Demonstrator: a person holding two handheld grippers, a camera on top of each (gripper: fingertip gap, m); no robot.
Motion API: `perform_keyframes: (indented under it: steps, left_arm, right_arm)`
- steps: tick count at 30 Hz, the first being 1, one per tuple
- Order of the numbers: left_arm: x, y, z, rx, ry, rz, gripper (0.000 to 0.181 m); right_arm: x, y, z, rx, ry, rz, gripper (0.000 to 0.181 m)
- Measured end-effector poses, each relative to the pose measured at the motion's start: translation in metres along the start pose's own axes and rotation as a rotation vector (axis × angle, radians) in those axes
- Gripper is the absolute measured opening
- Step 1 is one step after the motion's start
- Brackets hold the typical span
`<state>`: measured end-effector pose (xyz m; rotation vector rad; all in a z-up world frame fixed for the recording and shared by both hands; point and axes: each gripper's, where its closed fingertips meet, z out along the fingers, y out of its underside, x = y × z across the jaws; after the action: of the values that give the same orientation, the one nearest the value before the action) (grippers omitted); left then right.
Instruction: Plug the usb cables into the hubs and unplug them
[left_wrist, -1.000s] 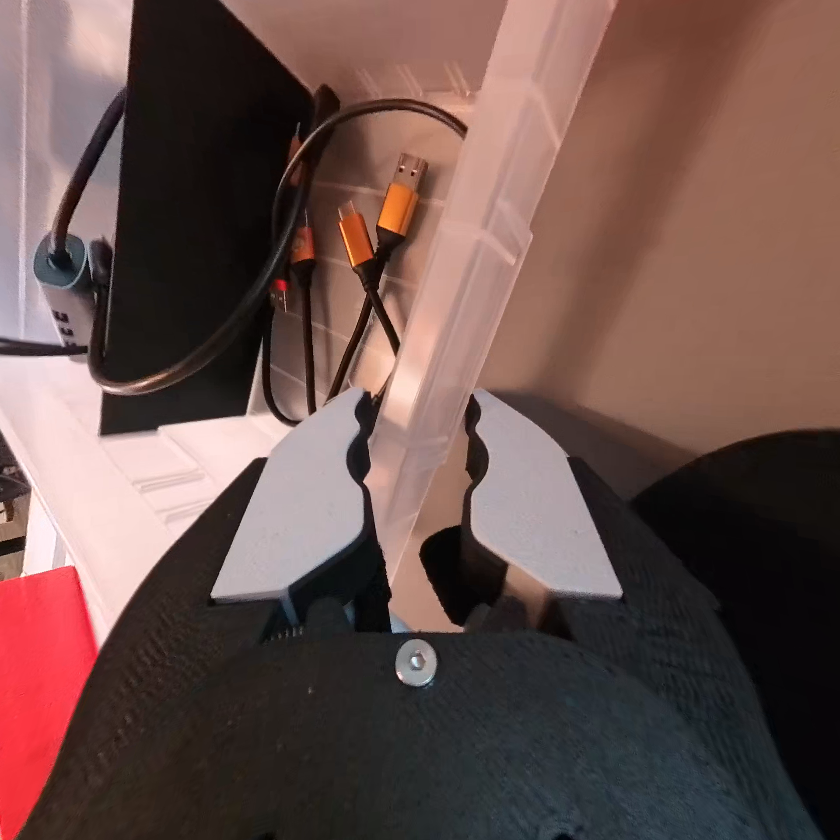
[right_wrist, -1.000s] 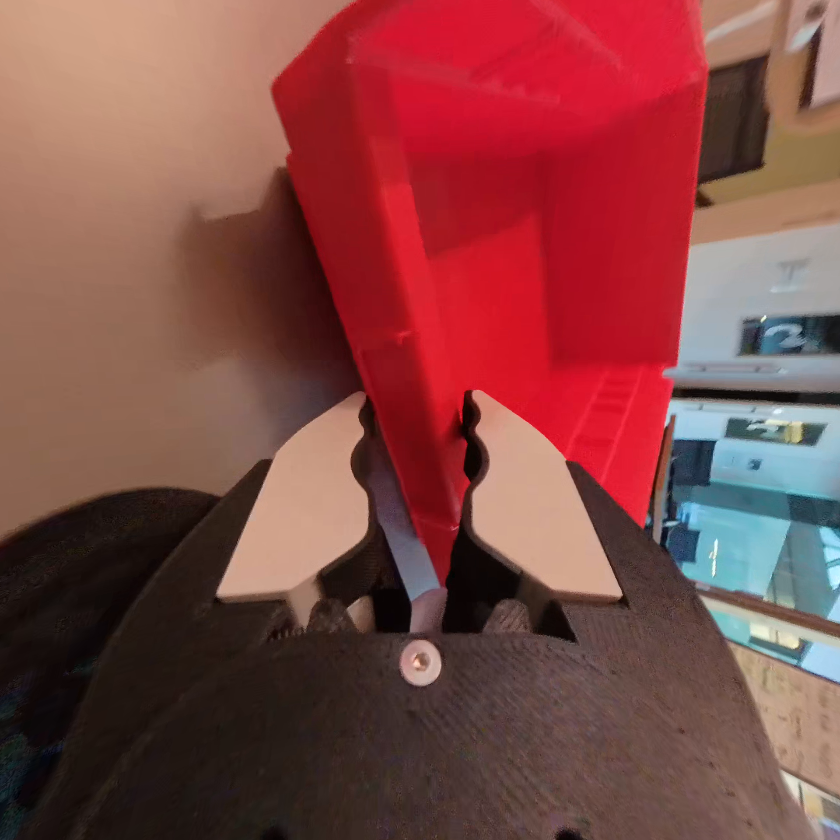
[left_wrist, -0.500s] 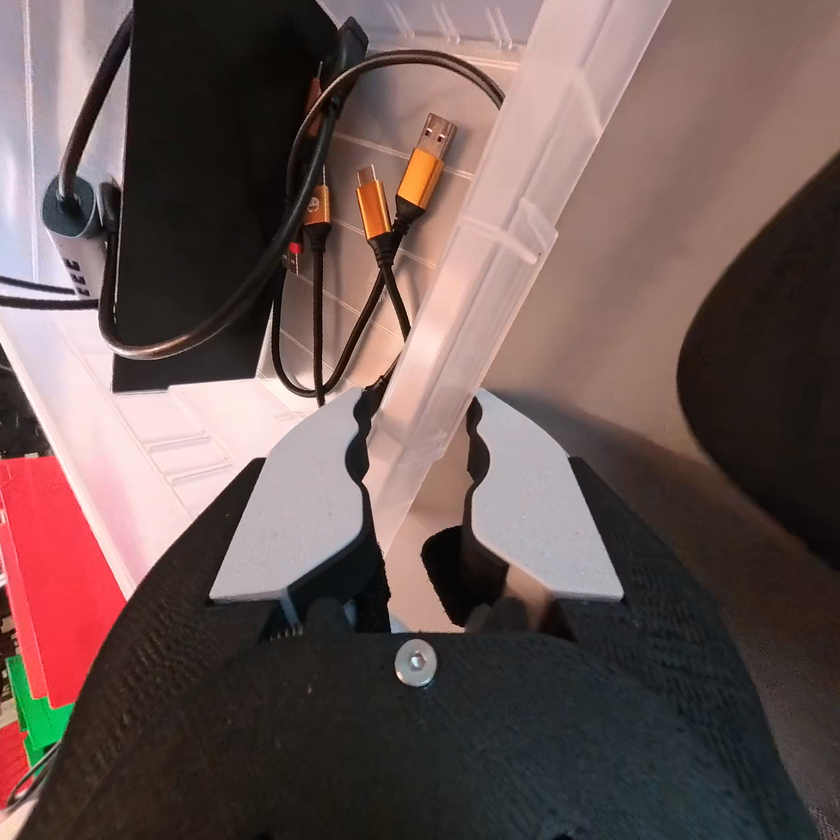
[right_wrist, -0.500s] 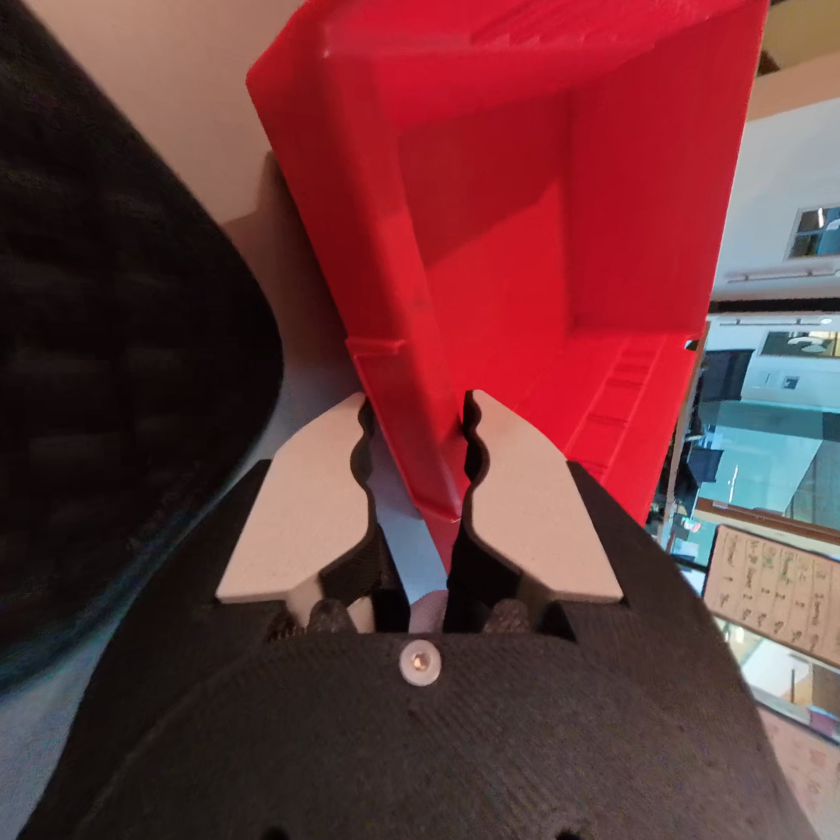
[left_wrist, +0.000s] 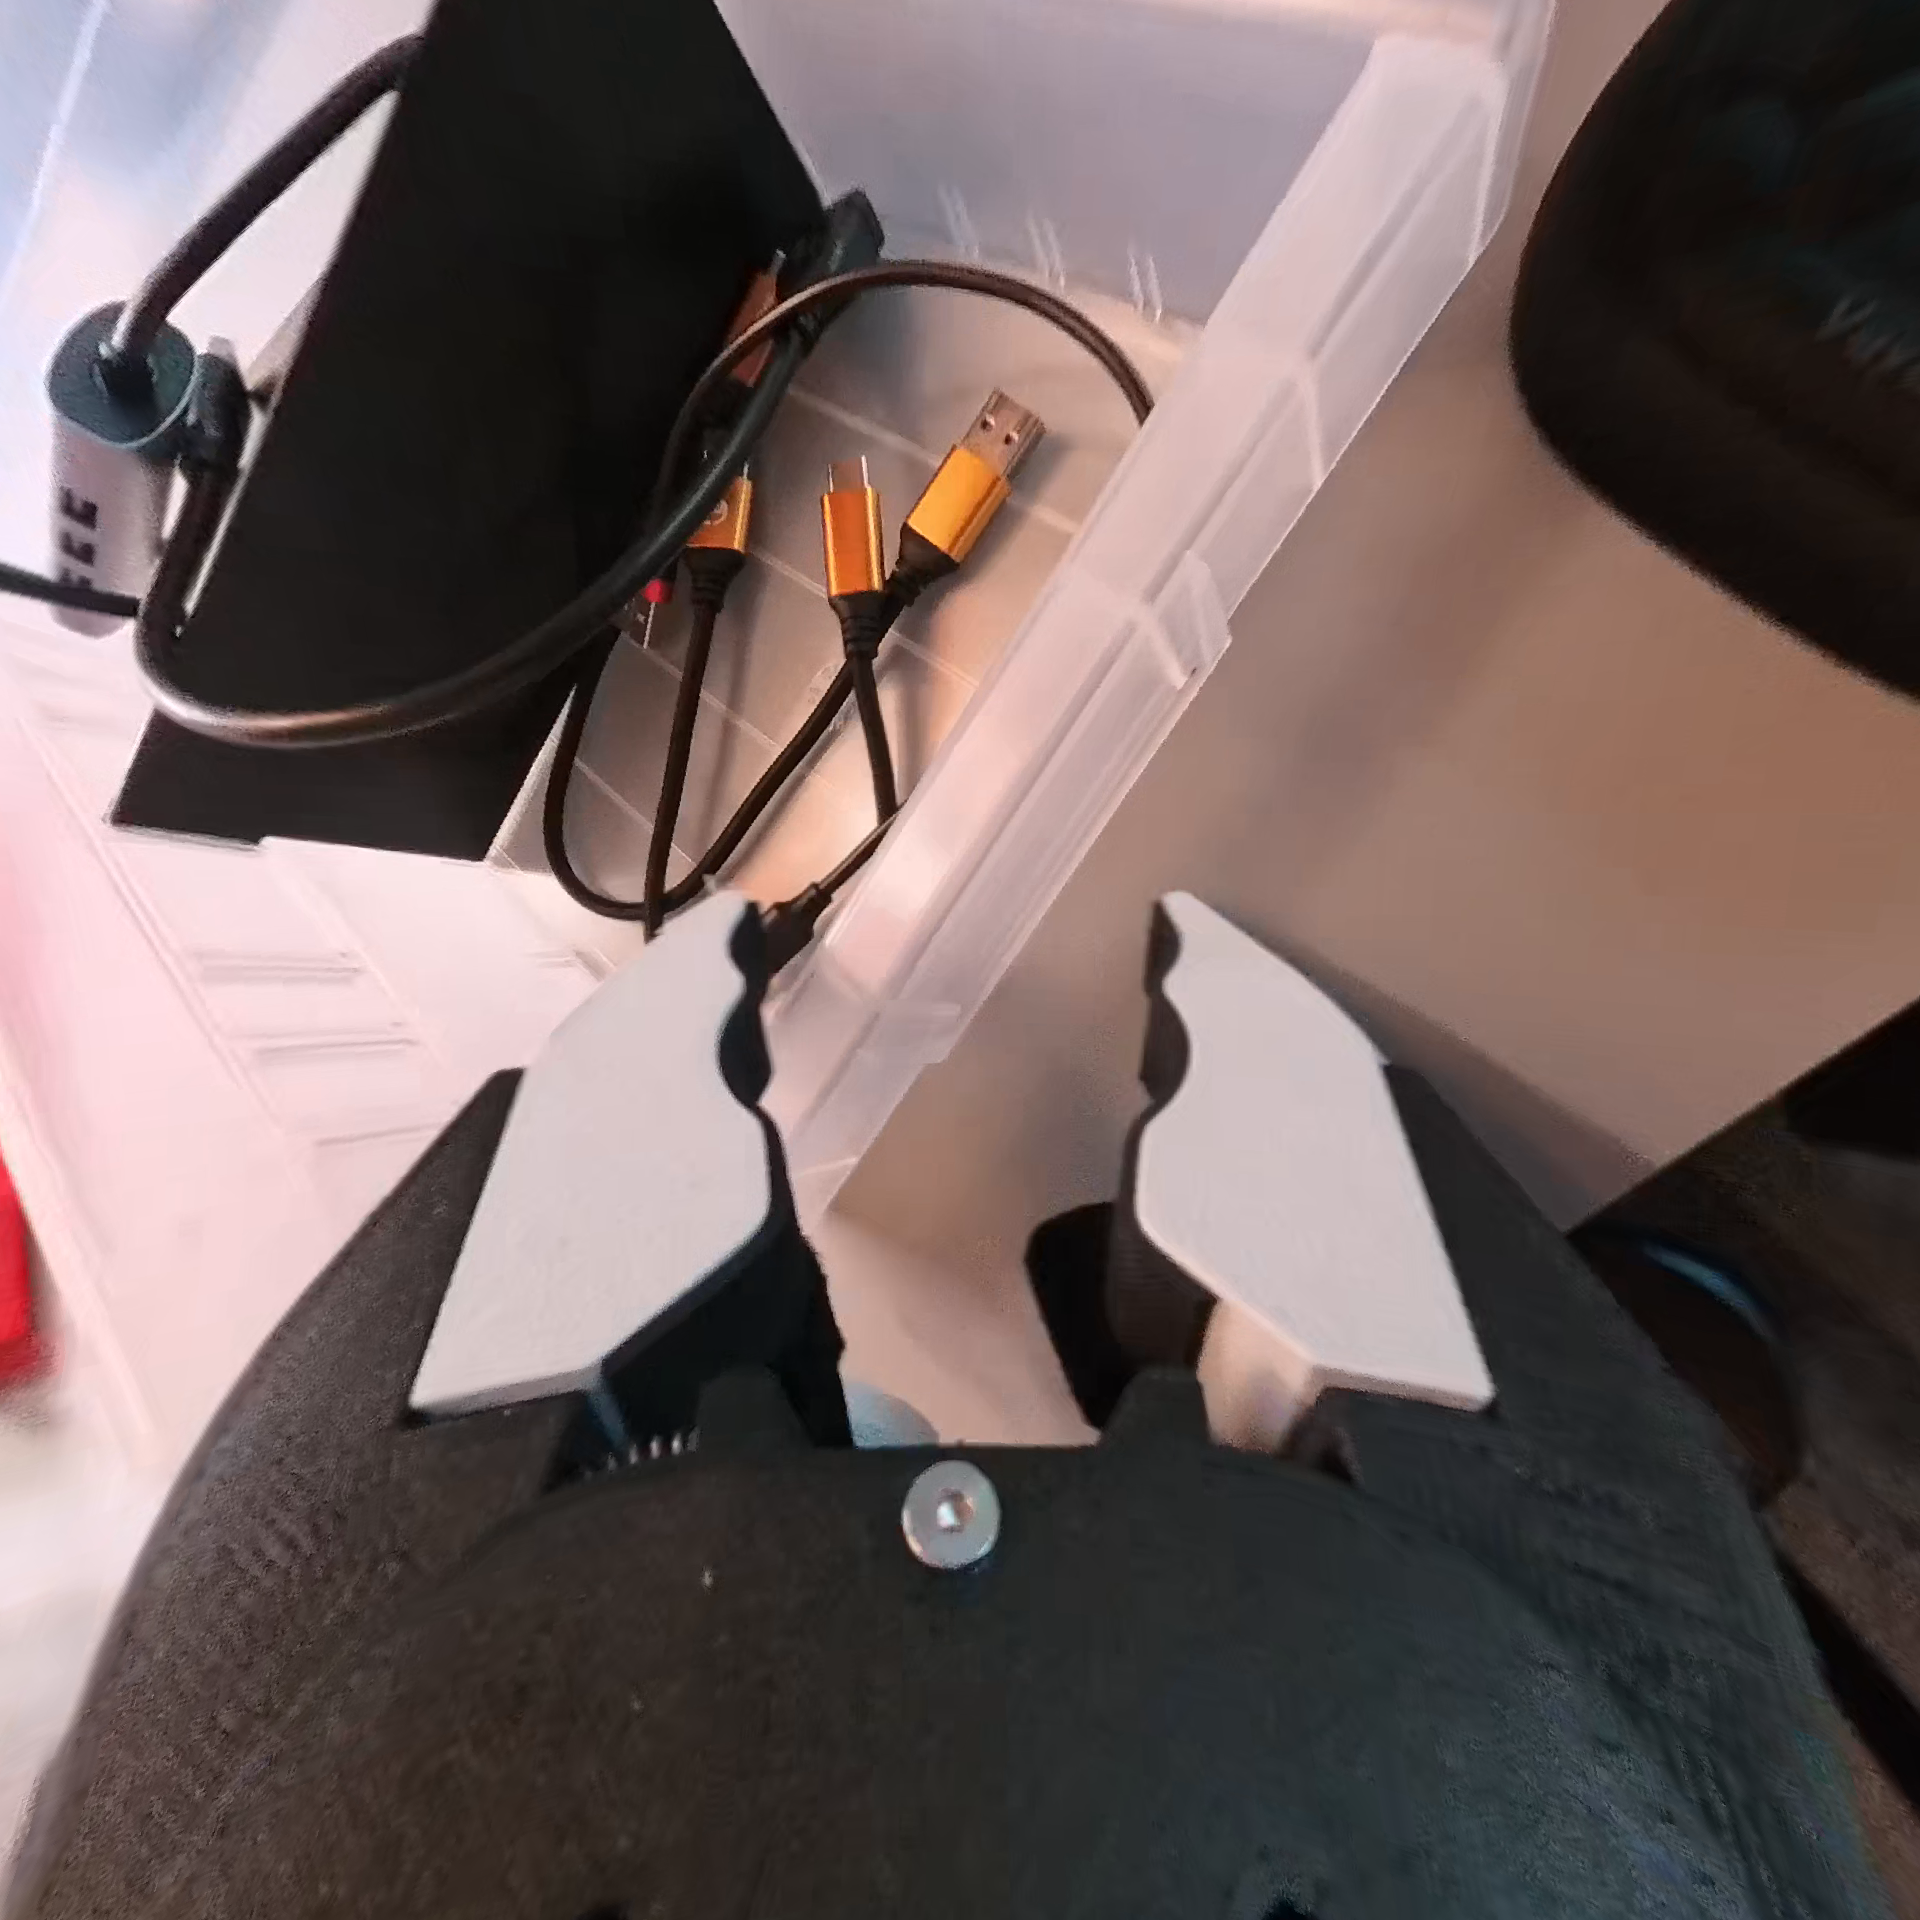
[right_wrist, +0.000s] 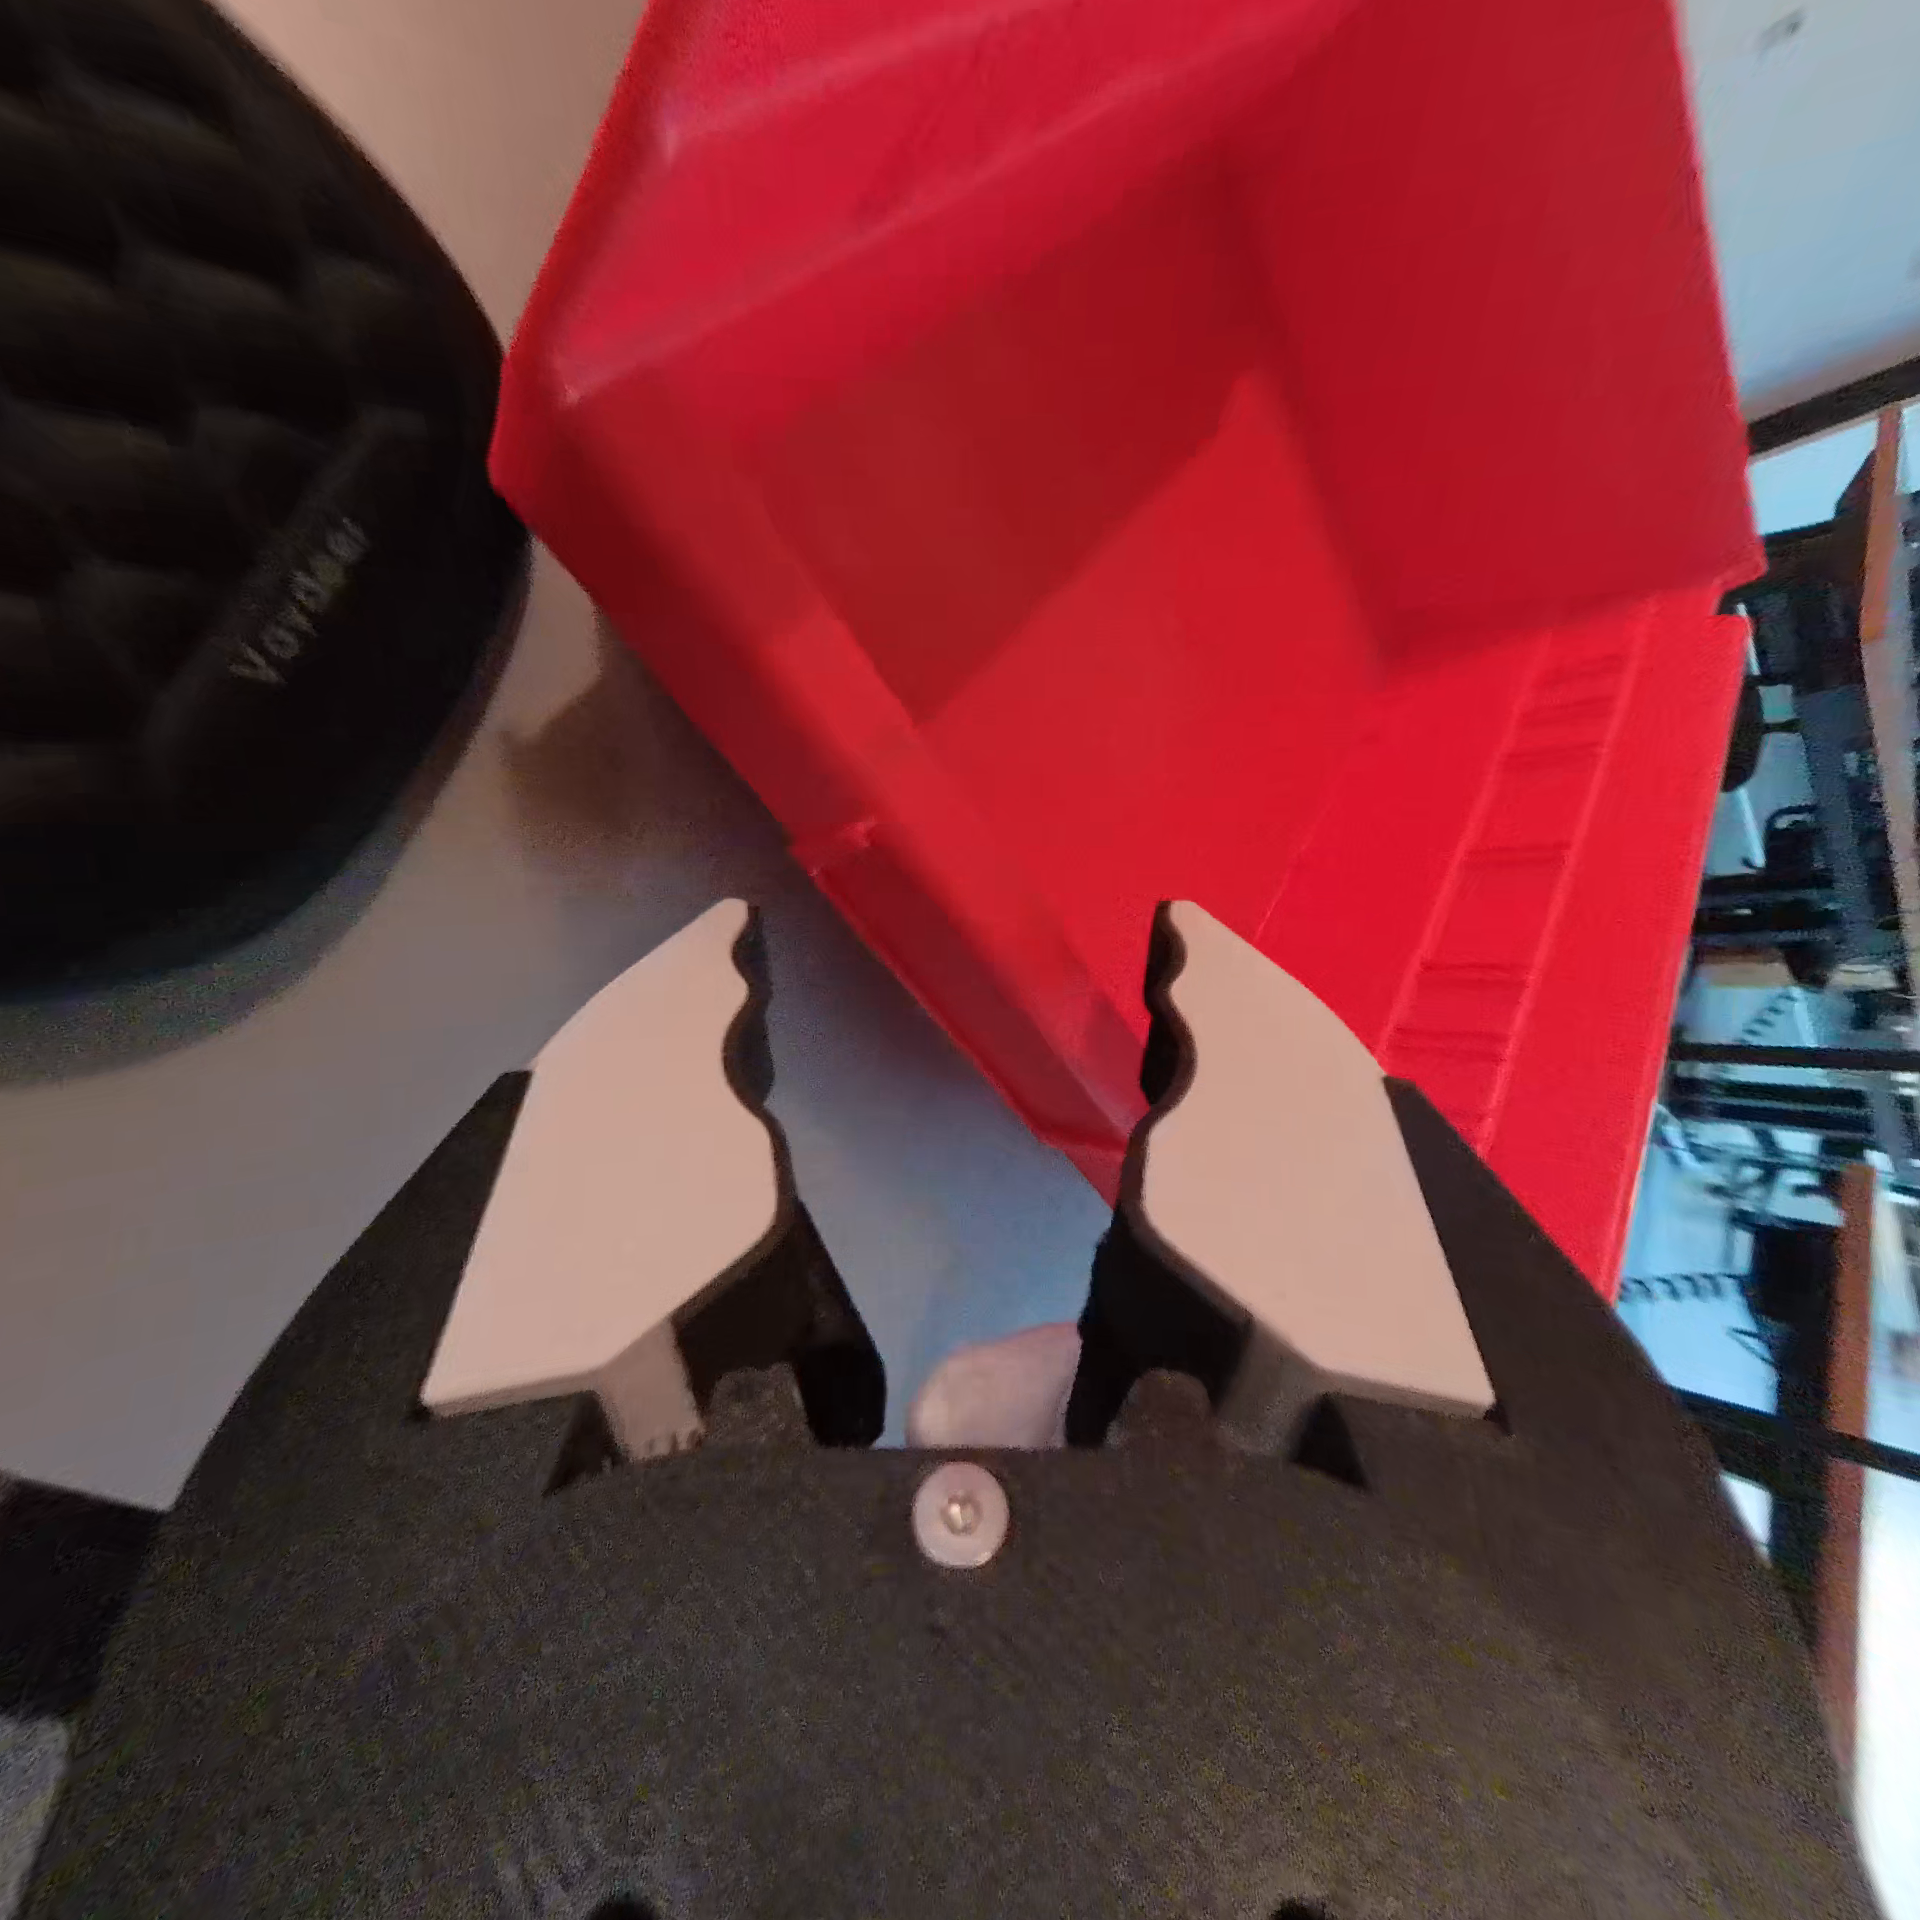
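Both the left gripper (left_wrist: 951, 914) and right gripper (right_wrist: 956, 914) are spread wide over a pale tabletop (left_wrist: 1455, 831). The clear bin (left_wrist: 1195, 582) holds orange-tipped USB cables (left_wrist: 956, 499); the red bin (right_wrist: 1143, 468) sits before a blurred room.

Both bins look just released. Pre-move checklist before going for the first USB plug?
1. Left gripper open: ok, jaws wide apart, the clear bin wall between them, unclamped.
2. Right gripper open: ok, the red bin rim lies by its right finger, not pinched.
3. Free plugs to grab: ok, orange USB-A plug and the smaller orange plug lie loose on the clear bin's floor.
4. Hub located: ok, grey hub at the bin's far left, beside the black box.
5. Hub ports free: cannot tell, port face blurred.
6. Cables untangled: not ok, black cable loops across the orange leads.
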<state>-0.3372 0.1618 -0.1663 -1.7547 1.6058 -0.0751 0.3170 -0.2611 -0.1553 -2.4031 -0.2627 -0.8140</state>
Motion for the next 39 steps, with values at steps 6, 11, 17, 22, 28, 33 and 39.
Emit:
perform_keyframes:
  steps: [6, 11, 17, 22, 28, 33, 39]
  left_arm:
    - [-0.005, -0.052, -0.037, 0.305, -0.003, -0.198, 0.111]
    - [-0.042, -0.136, -0.082, 0.687, -0.132, -0.300, 0.136]
    - [-0.089, -0.171, -0.055, 0.511, -0.279, -0.112, 0.069]
    - [-0.138, -0.116, 0.005, -0.132, -0.400, 0.285, 0.074]
    - [-0.158, -0.083, 0.048, -0.272, -0.223, 0.235, 0.057]
    - [-0.169, -0.072, 0.060, -0.373, -0.217, 0.314, 0.042]
    - [-0.167, -0.069, 0.066, -0.428, -0.228, 0.415, 0.022]
  right_arm:
    - [0.012, -0.070, -0.052, 0.406, 0.017, 0.179, 0.082]
    - [-0.014, -0.174, -0.089, 0.888, -0.059, 0.174, 0.101]
    - [-0.062, -0.282, -0.101, 1.222, -0.331, 0.181, 0.104]
    - [-0.080, -0.328, -0.071, 1.323, -0.412, 0.246, 0.099]
    - [-0.087, -0.320, -0.052, 1.330, -0.497, 0.330, 0.097]
    - [-0.079, -0.315, -0.052, 1.354, -0.507, 0.408, 0.095]
    - [-0.089, -0.315, -0.049, 1.321, -0.503, 0.345, 0.095]
